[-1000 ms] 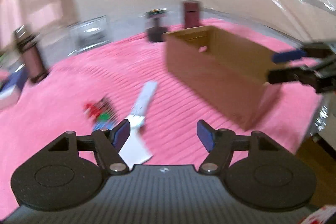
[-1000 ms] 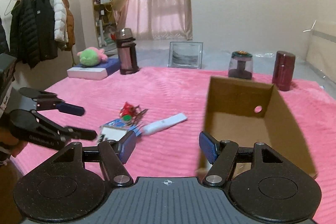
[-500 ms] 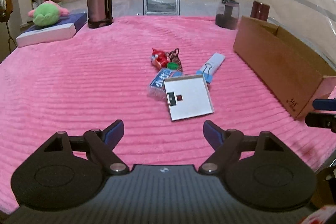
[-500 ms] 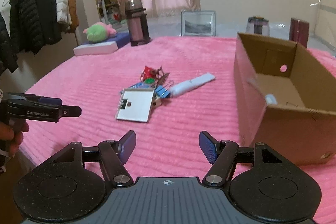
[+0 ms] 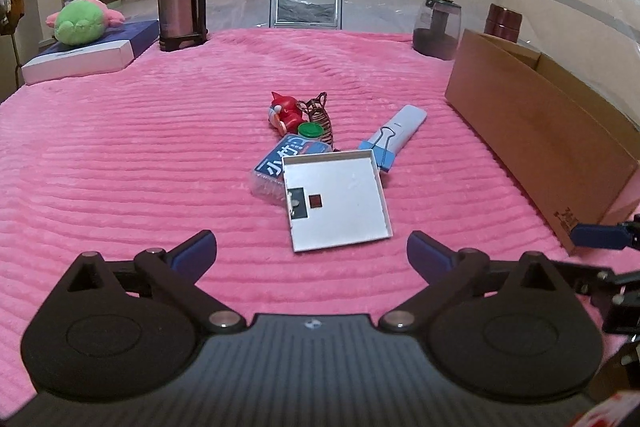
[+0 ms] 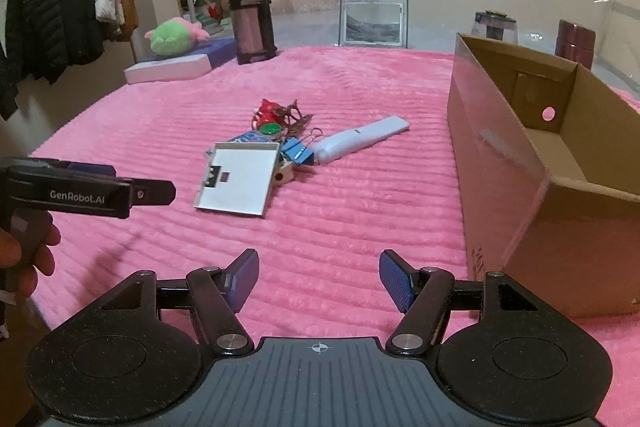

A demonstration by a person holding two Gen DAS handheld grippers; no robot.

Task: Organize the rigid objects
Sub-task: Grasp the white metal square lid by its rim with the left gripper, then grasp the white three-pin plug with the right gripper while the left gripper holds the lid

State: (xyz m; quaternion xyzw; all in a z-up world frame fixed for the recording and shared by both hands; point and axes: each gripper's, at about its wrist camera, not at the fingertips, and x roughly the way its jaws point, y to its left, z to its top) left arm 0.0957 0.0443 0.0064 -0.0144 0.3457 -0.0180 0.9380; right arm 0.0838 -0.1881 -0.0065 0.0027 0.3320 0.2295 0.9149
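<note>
A pile of small items lies mid-blanket: a silver square tray, a blue packet, a blue binder clip, a pale remote-like stick, a red toy figure and a green cap. An open cardboard box stands to the right. My left gripper is open and empty, short of the tray. My right gripper is open and empty, left of the box.
The pink ribbed blanket covers the surface. At the back stand a steel thermos, a picture frame, a dark jar, a maroon canister, and a green plush on a flat box. Coats hang at left.
My left gripper swung from facing the box to facing the pile, then moved closer and opened wider. My right gripper pulled back and turned slightly, staying open.
</note>
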